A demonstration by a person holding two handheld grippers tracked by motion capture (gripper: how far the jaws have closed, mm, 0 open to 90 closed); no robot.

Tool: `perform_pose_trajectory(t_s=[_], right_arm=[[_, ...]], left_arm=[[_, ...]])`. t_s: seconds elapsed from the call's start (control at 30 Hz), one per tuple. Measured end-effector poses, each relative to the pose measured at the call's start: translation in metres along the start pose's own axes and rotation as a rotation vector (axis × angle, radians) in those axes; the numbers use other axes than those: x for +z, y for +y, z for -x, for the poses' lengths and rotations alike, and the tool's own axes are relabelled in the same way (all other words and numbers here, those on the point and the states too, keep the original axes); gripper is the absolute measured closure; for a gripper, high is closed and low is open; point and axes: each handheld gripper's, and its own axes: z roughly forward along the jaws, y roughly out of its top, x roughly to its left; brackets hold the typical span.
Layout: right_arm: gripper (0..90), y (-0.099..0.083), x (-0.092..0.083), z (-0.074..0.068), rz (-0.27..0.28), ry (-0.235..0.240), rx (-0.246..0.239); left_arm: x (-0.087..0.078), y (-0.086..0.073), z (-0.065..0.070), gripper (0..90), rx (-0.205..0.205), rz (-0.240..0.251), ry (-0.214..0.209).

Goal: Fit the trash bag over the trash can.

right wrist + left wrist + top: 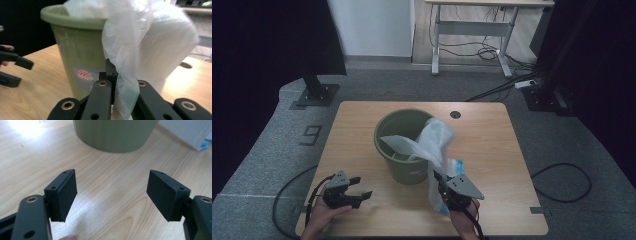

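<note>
A green bucket (pixel 402 142) stands mid-table, with a red-marked label on its side (pixel 75 62). A thin white plastic bag (pixel 434 145) drapes from inside the bucket over its near right rim and hangs down in front. My right gripper (pixel 443 186) is just right of the bucket's base, shut on the lower part of the bag (pixel 125 97), whose film bunches between the jaws. My left gripper (pixel 362 187) rests near the table's front left, open and holding nothing; in its own view the pads (pixel 65 195) frame bare wood below the bucket's base (pixel 115 135).
The wooden table (pixel 362 120) has a round cable hole (pixel 455 115) at the back. The bag's blue-printed edge (pixel 455 165) lies on the tabletop beside the bucket. Black stands (pixel 316 90) flank the table on grey carpet; a desk with cables stands behind.
</note>
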Motion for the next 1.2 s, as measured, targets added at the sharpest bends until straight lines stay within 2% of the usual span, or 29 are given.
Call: perform_pose_trajectory(t_s=[0.2, 0.37, 0.43, 0.57, 0.73, 0.83, 0.87, 0.97, 1.2], right_arm=[[88.5, 0.022, -0.014, 0.012, 0.043, -0.026, -0.037], [88.5, 0.038, -0.02, 0.024, 0.06, -0.031, -0.043], [88.6, 0.043, -0.022, 0.028, 0.063, -0.028, -0.042], [88.6, 0.05, -0.024, 0.035, 0.064, -0.011, -0.039], [88.5, 0.06, -0.024, 0.041, 0.062, 0.006, -0.046], [88.6, 0.07, -0.024, 0.042, 0.059, 0.019, -0.064], [88.6, 0.07, -0.024, 0.042, 0.059, 0.019, -0.064], [88.5, 0.082, -0.023, 0.042, 0.059, 0.033, -0.079], [88.6, 0.098, -0.019, 0.034, 0.075, 0.068, -0.094]], left_arm=[[-0.02, 0.019, 0.01, 27.8, -0.016, 0.088, -0.007], [-0.031, 0.03, 0.019, 28.3, 0.005, 0.114, 0.003], [-0.037, 0.039, 0.027, 28.3, 0.018, 0.124, 0.005], [-0.042, 0.054, 0.043, 28.2, 0.059, 0.114, 0.034], [-0.044, 0.075, 0.061, 27.7, 0.118, 0.111, 0.047], [-0.042, 0.088, 0.07, 27.7, 0.124, 0.134, 0.036], [-0.042, 0.088, 0.07, 27.7, 0.124, 0.134, 0.036], [-0.037, 0.103, 0.08, 27.5, 0.15, 0.148, 0.007], [-0.023, 0.124, 0.092, 27.1, 0.175, 0.14, -0.003]])
